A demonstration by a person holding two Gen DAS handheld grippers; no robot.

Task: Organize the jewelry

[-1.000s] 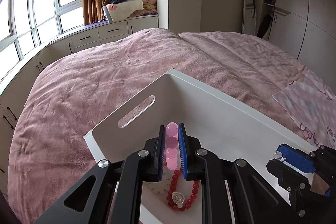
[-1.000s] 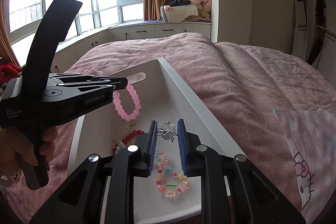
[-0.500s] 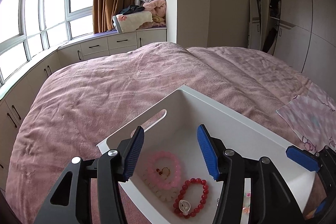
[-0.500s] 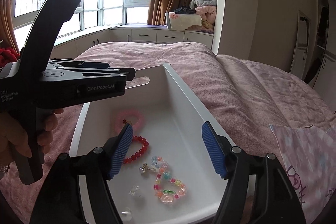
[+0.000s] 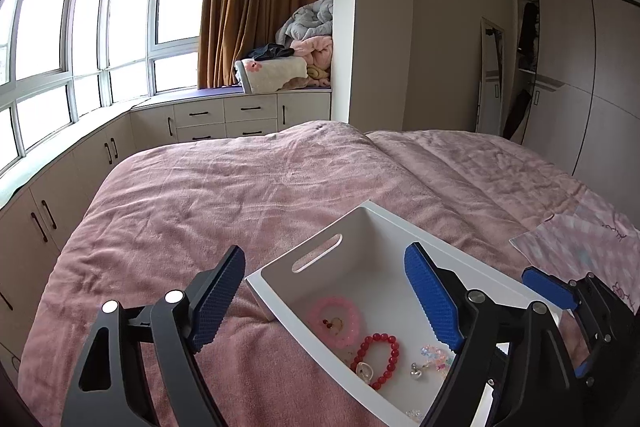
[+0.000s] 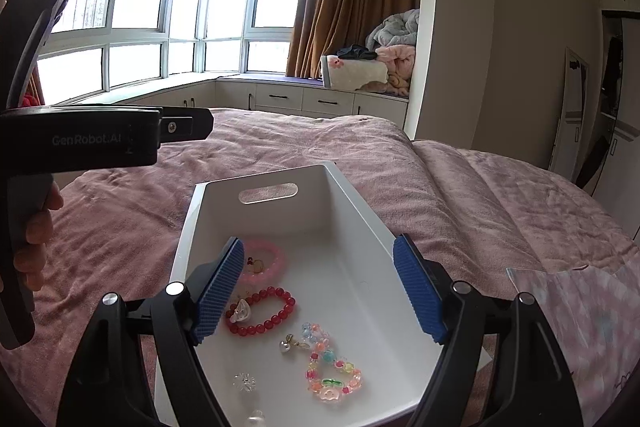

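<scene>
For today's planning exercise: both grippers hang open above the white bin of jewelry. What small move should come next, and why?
Probably pull both grippers clear. The left gripper and right gripper are open and empty, and the pink bracelet and red bracelet already lie in the white bin.

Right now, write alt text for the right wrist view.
Open right tongs hover over a white bin on a pink bedspread, holding a pink bracelet, red bead bracelet and multicolored bracelet. The left tongs' body is at left.
</scene>
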